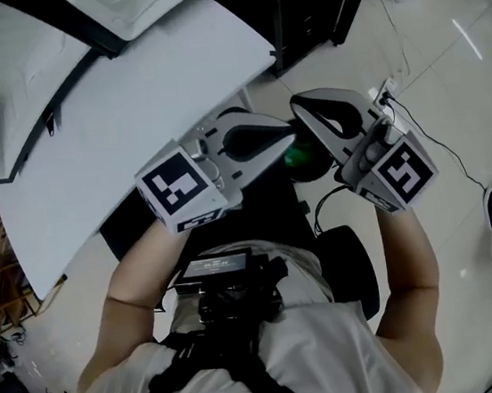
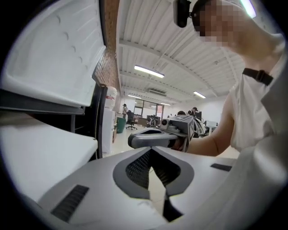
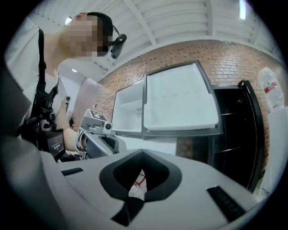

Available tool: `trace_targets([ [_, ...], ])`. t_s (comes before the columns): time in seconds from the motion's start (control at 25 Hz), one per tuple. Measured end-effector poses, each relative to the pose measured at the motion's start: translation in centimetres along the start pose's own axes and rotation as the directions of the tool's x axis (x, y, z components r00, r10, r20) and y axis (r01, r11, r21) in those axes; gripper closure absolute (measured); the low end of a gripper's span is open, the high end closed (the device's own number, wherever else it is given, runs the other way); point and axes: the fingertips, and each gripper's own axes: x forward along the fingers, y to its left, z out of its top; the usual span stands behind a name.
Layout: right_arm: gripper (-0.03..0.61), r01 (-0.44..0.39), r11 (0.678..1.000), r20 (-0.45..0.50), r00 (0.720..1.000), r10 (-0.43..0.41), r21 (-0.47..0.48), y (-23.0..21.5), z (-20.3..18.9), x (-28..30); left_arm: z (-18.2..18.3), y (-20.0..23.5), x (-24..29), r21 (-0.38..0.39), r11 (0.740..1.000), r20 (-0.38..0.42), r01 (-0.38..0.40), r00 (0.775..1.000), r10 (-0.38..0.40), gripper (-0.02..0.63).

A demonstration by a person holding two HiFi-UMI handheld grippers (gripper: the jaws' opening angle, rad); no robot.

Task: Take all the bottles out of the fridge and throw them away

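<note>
Right gripper [image 1: 298, 103] and left gripper [image 1: 287, 132] are both clenched on nothing, their tips near each other before our chest. Below them sits a green shape [image 1: 297, 155]; we cannot tell if it is a bottle. On the left the white fridge door [image 1: 125, 99] edges close; open floor [image 1: 446, 75] spreads right.

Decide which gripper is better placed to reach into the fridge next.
Probably left: the left gripper sits nearer the open fridge door, while the right gripper is farther off. Both have shut jaws.
</note>
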Motion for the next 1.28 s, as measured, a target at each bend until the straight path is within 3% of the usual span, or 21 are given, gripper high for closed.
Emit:
trace_targets([
  [0.2, 0.578, -0.108, 0.994, 0.066, 0.992, 0.11, -0.027, 2.0, 5.1, 5.7, 5.0, 0.0, -6.4, -0.025, 0.997, 0.1, -0.076, 0.992, 0.078, 0.598],
  [0.36, 0.578, -0.227, 0.973, 0.085, 0.97, 0.229, -0.03, 4.7, 6.7, 11.6, 6.0, 2.2, -12.9, 0.048, 0.974, 0.159, -0.222, 0.964, 0.212, 0.598],
  [0.48, 0.578, -0.285, 0.958, 0.086, 0.955, 0.282, 0.019, 6.3, 7.0, 15.8, 5.8, 4.0, -18.1, 0.026, 0.937, 0.163, -0.347, 0.927, 0.339, 0.598],
  [0.72, 0.578, -0.391, 0.917, 0.06, 0.92, 0.387, 0.079, 11.2, 8.3, 21.9, 4.4, 6.2, -27.5, 0.0, 0.828, 0.151, -0.561, 0.818, 0.554, 0.598],
  [0.92, 0.578, -0.441, 0.893, -0.007, 0.896, 0.444, 0.084, 14.8, 7.3, 26.4, 2.7, 7.2, -32.3, -0.033, 0.764, 0.119, -0.644, 0.756, 0.643, 0.598],
  [1.28, 0.578, -0.477, 0.875, -0.071, 0.873, 0.483, 0.083, 18.7, 6.2, 32.1, 1.1, 8.6, -38.4, -0.074, 0.685, 0.083, -0.725, 0.68, 0.728, 0.598],
])
